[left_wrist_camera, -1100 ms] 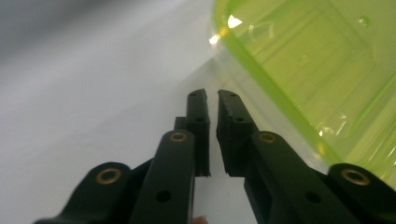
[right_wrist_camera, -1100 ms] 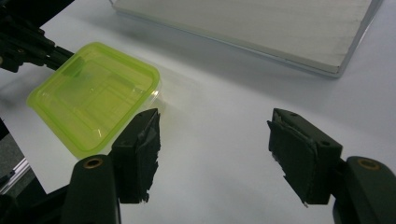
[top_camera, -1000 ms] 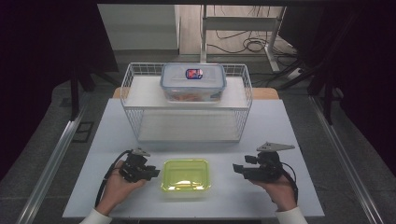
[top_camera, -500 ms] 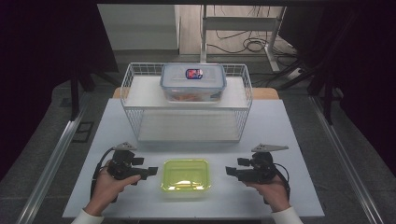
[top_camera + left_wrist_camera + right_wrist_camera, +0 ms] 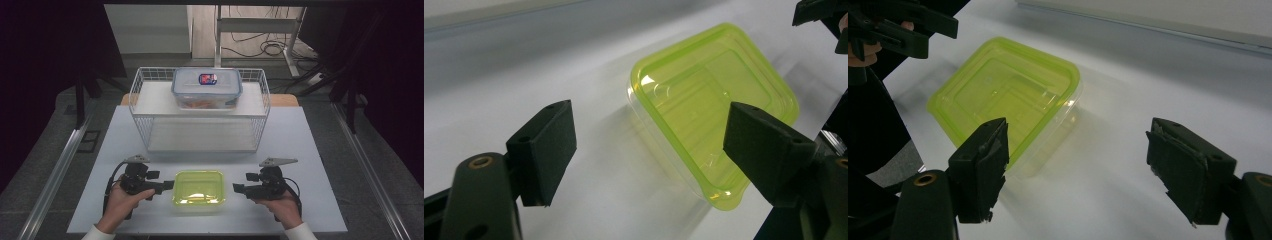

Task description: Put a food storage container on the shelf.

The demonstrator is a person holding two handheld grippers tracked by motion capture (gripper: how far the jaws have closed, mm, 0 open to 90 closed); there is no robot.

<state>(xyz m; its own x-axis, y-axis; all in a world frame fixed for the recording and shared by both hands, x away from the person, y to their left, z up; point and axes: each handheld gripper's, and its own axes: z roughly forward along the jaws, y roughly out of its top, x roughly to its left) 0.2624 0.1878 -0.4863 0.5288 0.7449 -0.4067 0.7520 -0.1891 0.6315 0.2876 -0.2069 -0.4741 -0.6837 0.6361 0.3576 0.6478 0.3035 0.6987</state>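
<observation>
Grippers, left (image 5: 167, 185) and right (image 5: 239, 188), flanked the box (image 5: 199, 189) on the table (image 5: 310, 150), jaws just opened, clear of it. Thin plastic, probably light and slippery; best pinched at opposite rims.

A yellow-green lidded container (image 5: 199, 190) sits on a white table (image 5: 310, 150) between black fingers (image 5: 544, 150).

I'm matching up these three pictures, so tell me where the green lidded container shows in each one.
High view: green lidded container low centre, between the grippers.
Left gripper view: right of centre.
Right gripper view: upper left.
Shared landmark: the white table under it.
</observation>
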